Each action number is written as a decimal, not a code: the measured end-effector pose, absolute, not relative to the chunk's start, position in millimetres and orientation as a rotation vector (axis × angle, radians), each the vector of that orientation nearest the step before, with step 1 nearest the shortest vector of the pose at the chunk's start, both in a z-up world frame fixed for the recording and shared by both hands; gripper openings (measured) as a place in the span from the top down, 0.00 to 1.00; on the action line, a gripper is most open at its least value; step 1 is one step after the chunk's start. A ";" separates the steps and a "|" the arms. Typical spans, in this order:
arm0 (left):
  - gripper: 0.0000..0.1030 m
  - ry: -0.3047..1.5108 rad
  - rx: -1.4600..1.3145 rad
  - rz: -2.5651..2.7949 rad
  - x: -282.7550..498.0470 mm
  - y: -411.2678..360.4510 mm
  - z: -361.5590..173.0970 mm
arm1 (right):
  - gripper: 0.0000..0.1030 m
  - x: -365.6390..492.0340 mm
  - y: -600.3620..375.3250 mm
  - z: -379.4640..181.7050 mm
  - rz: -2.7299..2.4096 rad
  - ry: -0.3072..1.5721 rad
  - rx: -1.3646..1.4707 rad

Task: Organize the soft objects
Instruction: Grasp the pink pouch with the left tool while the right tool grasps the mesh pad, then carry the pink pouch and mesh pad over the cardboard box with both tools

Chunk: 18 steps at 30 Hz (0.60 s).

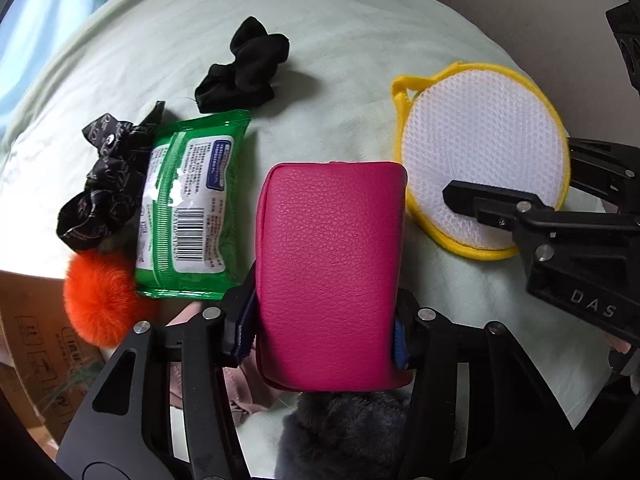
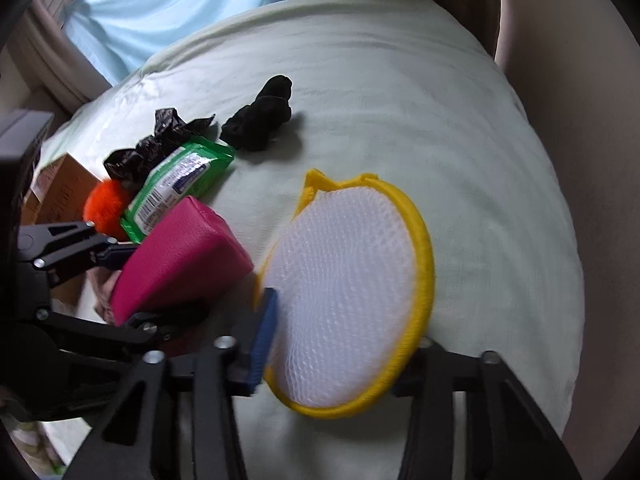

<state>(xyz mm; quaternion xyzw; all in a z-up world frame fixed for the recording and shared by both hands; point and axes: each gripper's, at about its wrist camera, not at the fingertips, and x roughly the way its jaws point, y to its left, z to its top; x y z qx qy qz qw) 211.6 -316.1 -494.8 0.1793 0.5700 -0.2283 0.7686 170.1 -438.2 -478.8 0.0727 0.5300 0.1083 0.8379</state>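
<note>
On the pale green bed point(image 1: 360, 40) we see the left gripper point(image 1: 326, 326) jaws clamped on the pink pouch point(image 1: 332, 272). Right gripper point(image 2: 340, 354) jaws grasp the yellow-rimmed mesh pad point(image 2: 348, 280) just right of it.

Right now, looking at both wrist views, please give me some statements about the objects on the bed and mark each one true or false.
1. The left gripper has its fingers on both sides of the pink pouch. True.
2. The round mesh pad has a red border. False: its border is yellow.
3. The green wipes pack lies between the pink pouch and the patterned scrunchie. True.
4. The orange pom-pom sits on top of the mesh pad. False: it lies beside the wipes pack.
</note>
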 end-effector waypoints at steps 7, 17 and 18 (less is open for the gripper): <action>0.55 1.190 0.350 -0.503 210.3 -297.0 -454.9 | 0.82 167.1 -434.5 -444.9 0.200 1.098 0.178; 0.55 1.077 0.255 -0.482 187.5 -286.6 -353.6 | 0.82 142.1 -428.6 -348.3 0.146 0.993 0.165; 0.55 1.065 0.239 -0.475 182.3 -280.3 -339.1 | 0.82 138.7 -425.8 -337.0 0.143 0.981 0.160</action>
